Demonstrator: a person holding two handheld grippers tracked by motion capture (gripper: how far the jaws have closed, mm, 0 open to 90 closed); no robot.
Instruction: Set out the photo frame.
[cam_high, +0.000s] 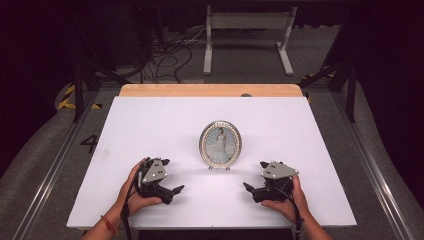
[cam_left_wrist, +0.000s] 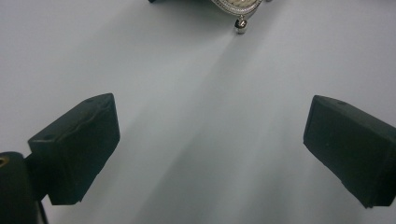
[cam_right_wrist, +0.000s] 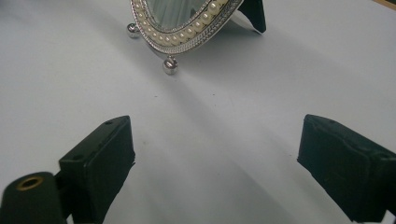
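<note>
High view: oval pearl-rimmed photo frame (cam_high: 220, 143) upright on white worktop (cam_high: 150, 125); floor marking "4" (cam_high: 90, 143); left gripper (cam_high: 170, 176) and right gripper (cam_high: 254, 176) spread wide, empty.

Counted on one white table (cam_high: 150, 125): one oval pearl-rimmed picture frame (cam_high: 220, 143), two ball feet (cam_right_wrist: 169, 65) under it, two hand-held grippers, left (cam_high: 167, 176) and right (cam_high: 256, 178).

Lab/recording rig, not a home: white table top (cam_high: 165, 120) w/ wood edge, dark curtained surround, loose cables (cam_high: 167, 55) on grey floor, hazard tape (cam_high: 67, 97), metal rails (cam_high: 50, 170), white stand frame (cam_high: 247, 30) behind.
</note>
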